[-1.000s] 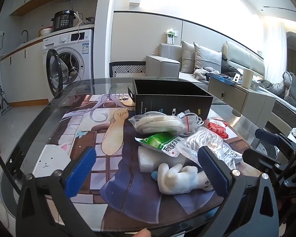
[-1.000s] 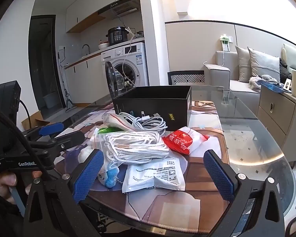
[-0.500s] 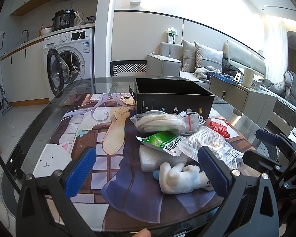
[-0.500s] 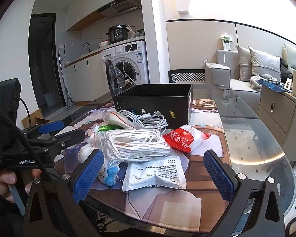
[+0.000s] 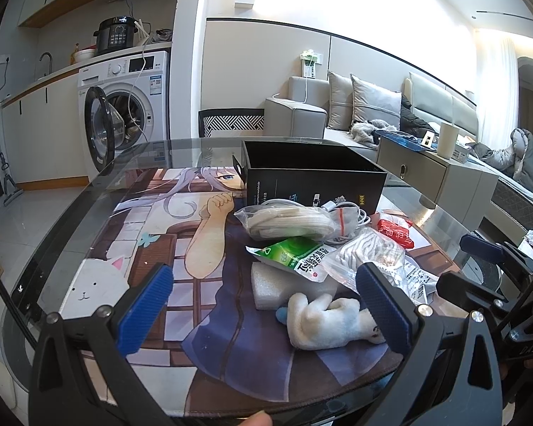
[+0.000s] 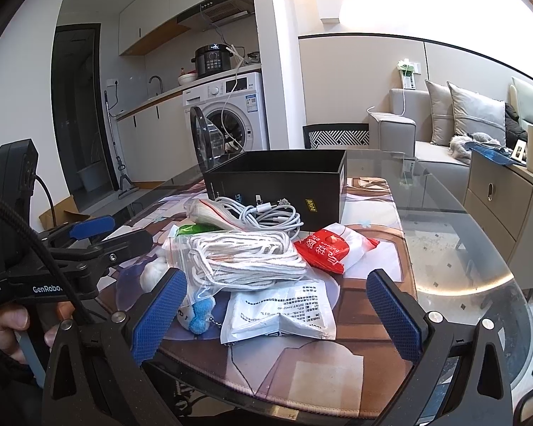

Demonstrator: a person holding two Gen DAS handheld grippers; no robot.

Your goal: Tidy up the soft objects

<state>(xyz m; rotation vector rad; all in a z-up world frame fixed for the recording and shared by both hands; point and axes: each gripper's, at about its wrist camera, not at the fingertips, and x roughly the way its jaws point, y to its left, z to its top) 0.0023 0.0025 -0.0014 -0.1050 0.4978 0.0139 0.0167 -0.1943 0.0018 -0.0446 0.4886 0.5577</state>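
Plush toy (image 5: 332, 321) lay crosswise just ahead of my wide-open, empty left claw (image 5: 266, 307), nearer it than my open right claw (image 6: 279, 314).

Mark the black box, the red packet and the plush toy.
black box (image 6: 277, 186), right wrist view, front wall.
red packet (image 6: 325, 250), right wrist view, printed red face.
plush toy (image 5: 328, 321), left wrist view, white body.
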